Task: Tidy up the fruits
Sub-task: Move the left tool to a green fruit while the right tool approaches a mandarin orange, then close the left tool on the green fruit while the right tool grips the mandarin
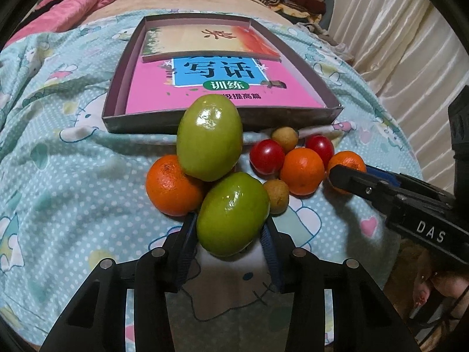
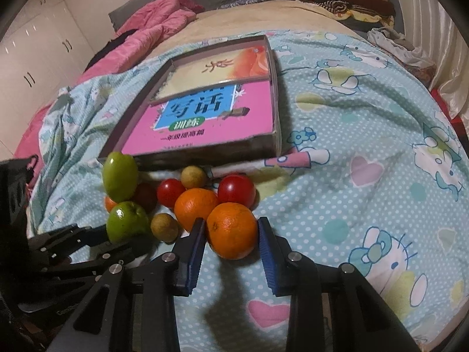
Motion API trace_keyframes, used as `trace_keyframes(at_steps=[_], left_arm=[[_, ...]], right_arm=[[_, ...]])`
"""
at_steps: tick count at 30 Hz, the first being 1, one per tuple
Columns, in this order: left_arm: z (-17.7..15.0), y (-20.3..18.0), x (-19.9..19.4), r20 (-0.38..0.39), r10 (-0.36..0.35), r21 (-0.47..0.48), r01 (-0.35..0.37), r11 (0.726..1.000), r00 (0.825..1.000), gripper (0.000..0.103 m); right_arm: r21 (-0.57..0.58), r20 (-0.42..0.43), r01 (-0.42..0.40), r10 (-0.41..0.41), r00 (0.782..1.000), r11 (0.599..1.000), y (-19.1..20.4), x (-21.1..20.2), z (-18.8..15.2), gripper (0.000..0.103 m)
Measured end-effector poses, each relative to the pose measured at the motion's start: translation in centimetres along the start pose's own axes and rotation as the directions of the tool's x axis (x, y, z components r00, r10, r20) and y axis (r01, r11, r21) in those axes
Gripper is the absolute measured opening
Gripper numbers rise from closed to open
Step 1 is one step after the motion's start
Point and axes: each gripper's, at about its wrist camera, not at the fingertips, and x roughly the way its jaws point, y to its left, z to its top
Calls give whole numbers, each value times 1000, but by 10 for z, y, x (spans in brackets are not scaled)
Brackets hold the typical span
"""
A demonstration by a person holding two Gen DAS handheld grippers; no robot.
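Gripping fruit by fruit: left tongs (image 1: 231,231) pinch the near green fruit (image 1: 233,214); right tongs (image 2: 231,234) flank an orange (image 2: 233,230), contact unclear. Both lie just before the box (image 1: 117,108), probably their destination.

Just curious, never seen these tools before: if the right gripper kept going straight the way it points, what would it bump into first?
The right gripper already has an orange between its fingers, so that comes first; just behind sits another orange.
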Motion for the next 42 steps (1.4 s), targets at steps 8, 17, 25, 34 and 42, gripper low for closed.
trace_keyframes(at_steps=[8,17,25,34,42], left_arm=[[-6,-3,-13,12,-25,3,25,1000,1000,42],[-4,-8,-6,6,-13,23,13,1000,1000,42],[-1,-10,6,-11,-18,13,18,1000,1000,42],[-1,-17,2,2,-13,52,13,999,1000,40],[-1,-16,-6,17,-17,54,17,998,1000,40]], right_arm=[[46,60,-70,67,996,996,-7,-12,4,36],[27,46,-75,73,996,997,-2,-8,4,36],[24,37,-71,70,997,997,-2,-4,3,36],[25,60,-91,89,994,996,-3,-8,4,36],[27,-15,-47,48,999,999,-2,-5,-2,37]])
